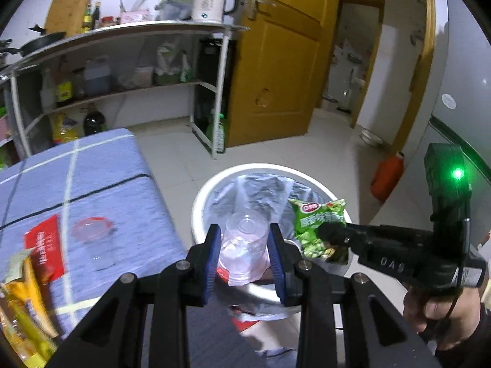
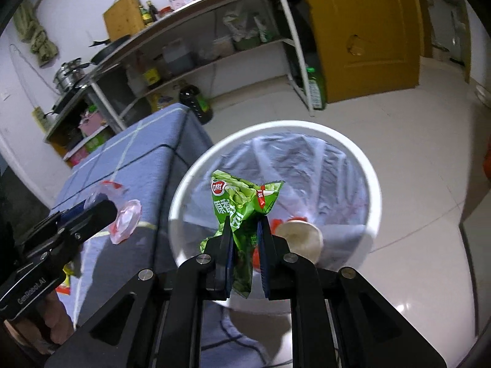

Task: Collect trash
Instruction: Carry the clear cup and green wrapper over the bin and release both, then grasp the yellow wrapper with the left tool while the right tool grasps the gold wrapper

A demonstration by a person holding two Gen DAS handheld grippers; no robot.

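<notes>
My left gripper (image 1: 244, 239) is shut on a clear plastic cup (image 1: 244, 245) and holds it over the near rim of the white trash bin (image 1: 214, 181). My right gripper (image 2: 245, 230) is shut on a green snack bag (image 2: 242, 202) and holds it above the bin (image 2: 307, 125), which has a clear liner. The bag also shows in the left wrist view (image 1: 319, 227), pinched by the right gripper. A second clear cup with a red rim (image 1: 95, 239) lies on the blue cloth-covered table (image 1: 101, 178). A red packet (image 1: 44, 245) and a yellow wrapper (image 1: 24, 300) lie at the table's near left.
A pale round piece (image 2: 302, 237) lies inside the bin. A metal shelf rack (image 1: 122, 61) with bottles and a kettle (image 1: 211, 0) stands behind. A yellow door (image 1: 276, 61) and an orange container (image 1: 386, 174) stand on the tiled floor beyond.
</notes>
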